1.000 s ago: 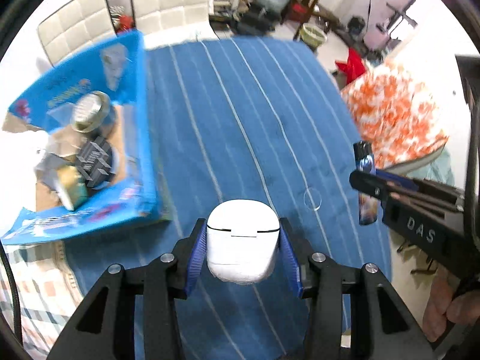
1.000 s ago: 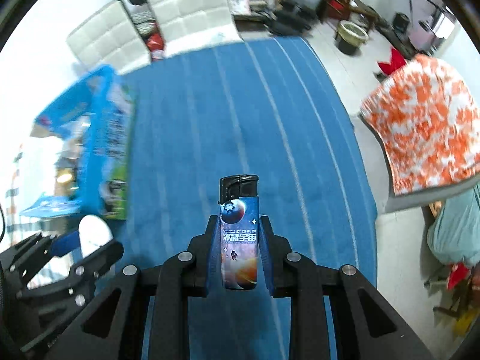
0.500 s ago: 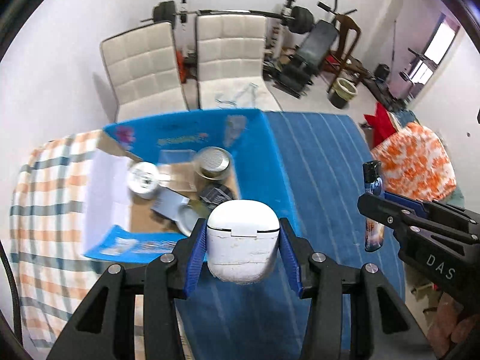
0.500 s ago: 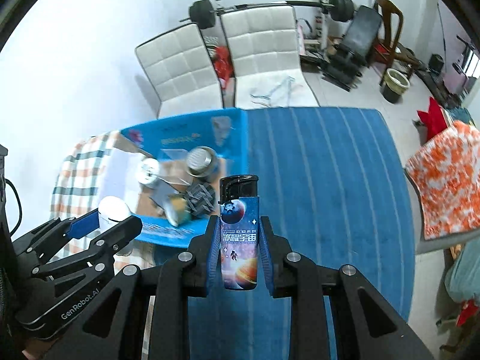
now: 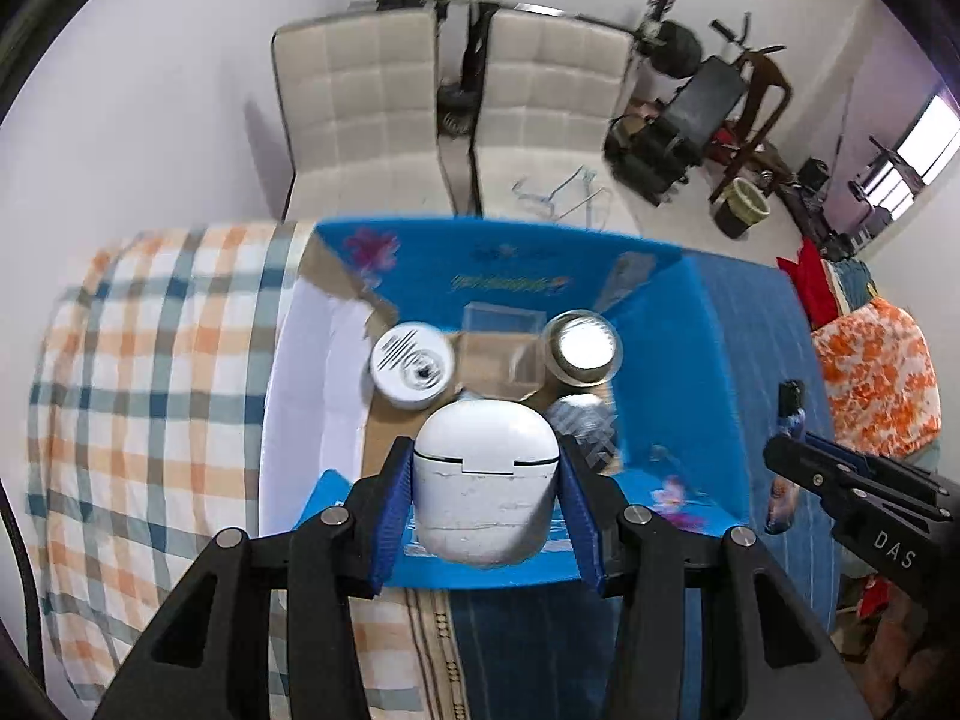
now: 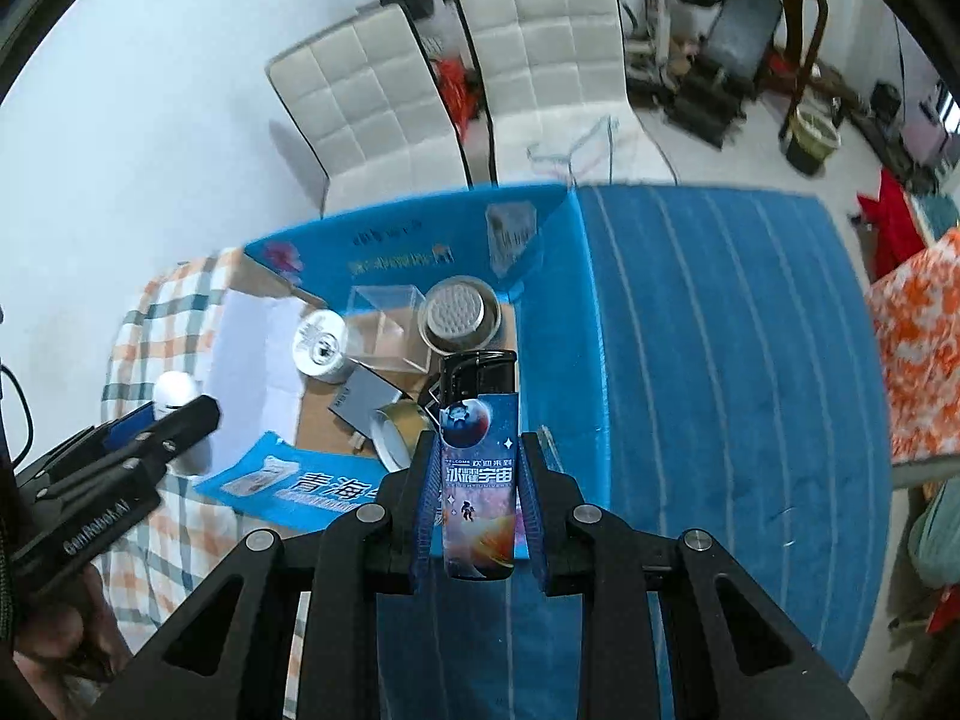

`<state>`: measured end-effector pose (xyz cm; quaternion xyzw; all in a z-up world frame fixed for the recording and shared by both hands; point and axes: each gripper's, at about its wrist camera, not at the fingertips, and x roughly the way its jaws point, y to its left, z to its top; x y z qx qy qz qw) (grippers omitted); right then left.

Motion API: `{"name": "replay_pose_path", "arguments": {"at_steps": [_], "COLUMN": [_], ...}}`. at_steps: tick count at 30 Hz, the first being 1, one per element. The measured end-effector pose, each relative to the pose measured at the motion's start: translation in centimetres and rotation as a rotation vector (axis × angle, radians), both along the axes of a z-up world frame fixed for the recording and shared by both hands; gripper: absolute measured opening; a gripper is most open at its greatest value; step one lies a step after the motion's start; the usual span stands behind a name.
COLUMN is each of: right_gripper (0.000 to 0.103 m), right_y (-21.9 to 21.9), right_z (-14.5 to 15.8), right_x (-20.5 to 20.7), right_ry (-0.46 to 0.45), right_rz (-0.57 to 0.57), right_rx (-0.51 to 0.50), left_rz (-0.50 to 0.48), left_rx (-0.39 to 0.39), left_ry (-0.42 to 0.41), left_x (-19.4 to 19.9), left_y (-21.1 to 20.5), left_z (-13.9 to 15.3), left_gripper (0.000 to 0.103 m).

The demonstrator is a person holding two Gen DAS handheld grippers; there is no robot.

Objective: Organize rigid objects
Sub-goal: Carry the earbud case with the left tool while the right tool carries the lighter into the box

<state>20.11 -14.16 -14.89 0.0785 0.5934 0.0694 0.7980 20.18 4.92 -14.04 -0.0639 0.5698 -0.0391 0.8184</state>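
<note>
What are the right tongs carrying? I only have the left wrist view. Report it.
Observer: The right tongs are shut on a lighter, upright, black cap on top, space print facing the camera.
Operator: Now tell me what my white case hides in the box.
Observer: A gold round tin and a grey flat pack lie side by side on the floor of the blue box, towards its near end.

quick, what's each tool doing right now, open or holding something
Left tool: shut on the white earbud case, above the blue box.
Right tool: shut on the lighter, held upright.
</note>
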Motion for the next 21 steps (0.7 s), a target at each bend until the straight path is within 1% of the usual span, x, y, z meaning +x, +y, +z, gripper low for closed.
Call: {"name": "replay_pose_path", "arguments": {"at_steps": [5, 8, 12, 15, 21], "right_gripper": [0.027, 0.027, 0.027, 0.027, 0.027], "right_y": [1.2, 1.7, 2.4, 3.2, 4.1], "right_z": [-5.8, -8.6, -11.0, -12.5, -15.0], "right_x": [2.2, 3.3, 4.2, 4.8, 5.2], "right_ry": [0.084, 0.126, 0.16, 0.179, 0.212], "right_rz": [-0.006, -0.011, -0.011, 0.002, 0.009], "right_rx": [-0.035, -0.054, -0.07, -0.084, -0.097], "left_rz": [0.041, 0.049, 0.033, 0.011, 0.015], "left_rx": [-0.034, -0.05, -0.053, -0.049, -0.059], "left_ry": [0.104, 0.16, 0.229, 0.262, 0.319], "left_x": [1.6, 2.2, 2.6, 2.7, 2.5], "left_y": [2.7, 3.3, 3.1, 2.7, 2.6], "left_z": [-4.5, -6.6, -9.5, -11.3, -14.0], "left_gripper": [0.043, 0.043, 0.043, 0.043, 0.043]}}
